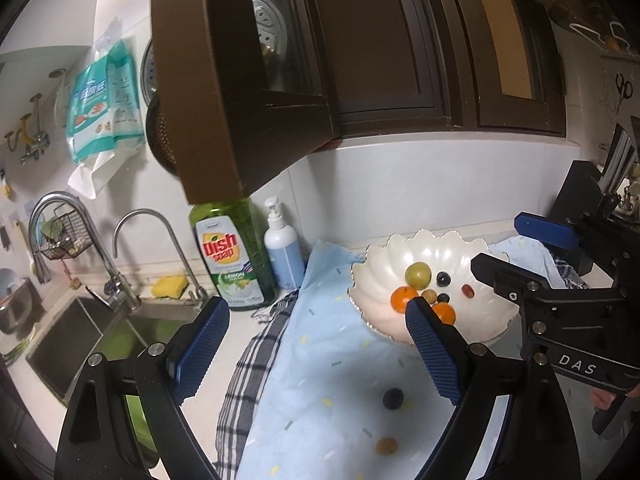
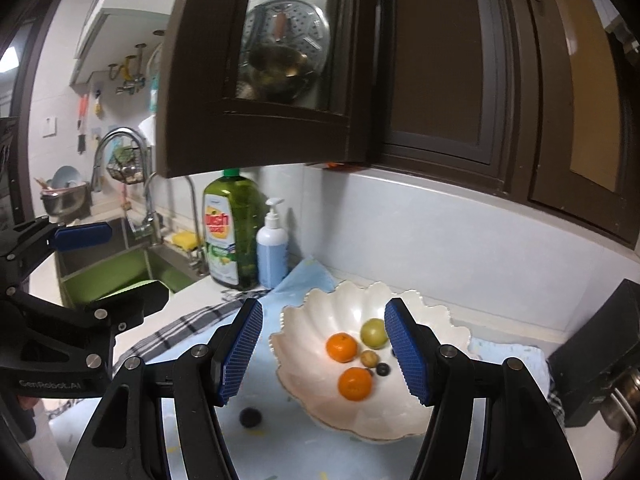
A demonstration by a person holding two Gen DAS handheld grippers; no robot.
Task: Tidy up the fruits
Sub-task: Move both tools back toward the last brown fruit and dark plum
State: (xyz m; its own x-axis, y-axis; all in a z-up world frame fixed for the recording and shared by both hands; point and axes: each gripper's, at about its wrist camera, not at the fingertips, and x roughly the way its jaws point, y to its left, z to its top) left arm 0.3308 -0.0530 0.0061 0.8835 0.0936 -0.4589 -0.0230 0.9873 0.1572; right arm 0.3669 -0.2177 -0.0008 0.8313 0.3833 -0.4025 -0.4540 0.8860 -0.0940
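Note:
A white shell-shaped bowl [image 1: 492,316] [image 2: 304,344] stands on a light blue cloth [image 1: 320,380]. It holds two oranges [image 2: 341,346], a green fruit [image 2: 373,332], a small tan fruit [image 2: 368,358], dark berries [image 2: 383,369] and a red one [image 1: 467,290]. A dark berry [image 1: 392,398] [image 2: 250,417] and a tan fruit [image 1: 386,446] lie on the cloth in front of the bowl. My left gripper [image 1: 316,352] is open and empty above the cloth. My right gripper [image 2: 324,354] is open and empty, over the bowl's near side, and also shows in the left wrist view [image 1: 516,244].
A green dish soap bottle [image 1: 232,256] and a blue pump bottle [image 1: 282,246] stand behind the cloth. A sink [image 1: 80,340] with taps lies left. An open dark cabinet door [image 1: 240,80] hangs overhead. A black box [image 2: 600,352] sits right of the bowl.

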